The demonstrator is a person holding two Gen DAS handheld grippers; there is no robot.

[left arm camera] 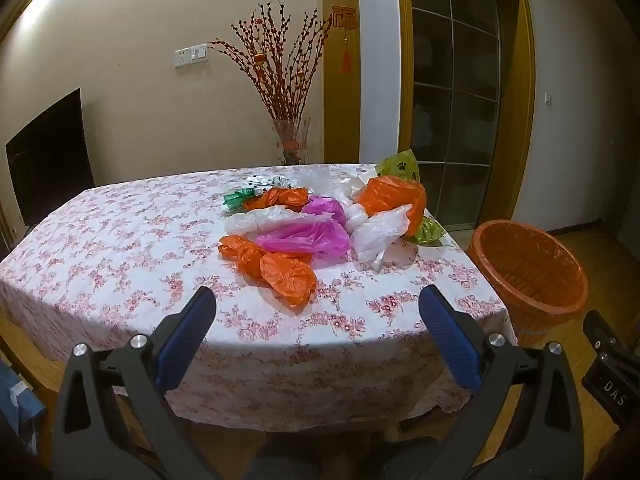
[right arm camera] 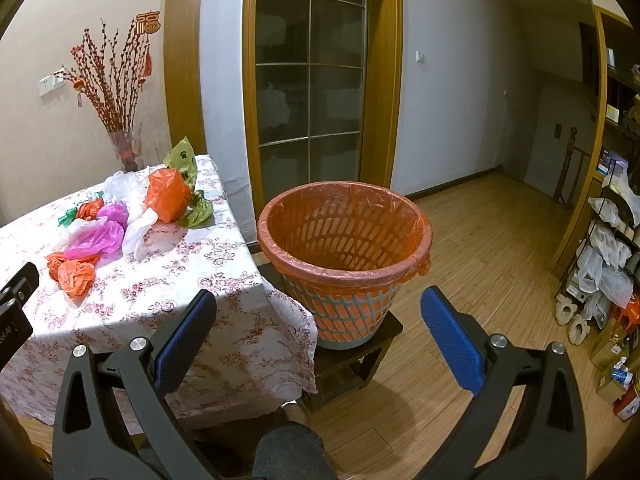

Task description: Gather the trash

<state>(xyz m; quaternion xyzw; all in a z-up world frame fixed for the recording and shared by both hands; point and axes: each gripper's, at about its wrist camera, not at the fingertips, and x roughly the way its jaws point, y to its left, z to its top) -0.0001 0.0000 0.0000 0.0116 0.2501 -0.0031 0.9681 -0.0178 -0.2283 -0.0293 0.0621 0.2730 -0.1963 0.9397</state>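
Both claws are spread wide and empty: the left claw (left arm camera: 316,306) hangs short of the tabletop (left arm camera: 120,248), the right claw (right arm camera: 318,308) before the lined basket (right arm camera: 344,236). Farther on lies the bag heap, its nearest orange bag (left arm camera: 280,272) loose. Thin film could slip or drag neighbours off the edge.

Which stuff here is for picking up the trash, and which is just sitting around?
For the job:
crumpled plastic bags on the table
lined waste basket

Just there:
vase of red branches
dark TV screen
stool under the basket
cluttered shelves
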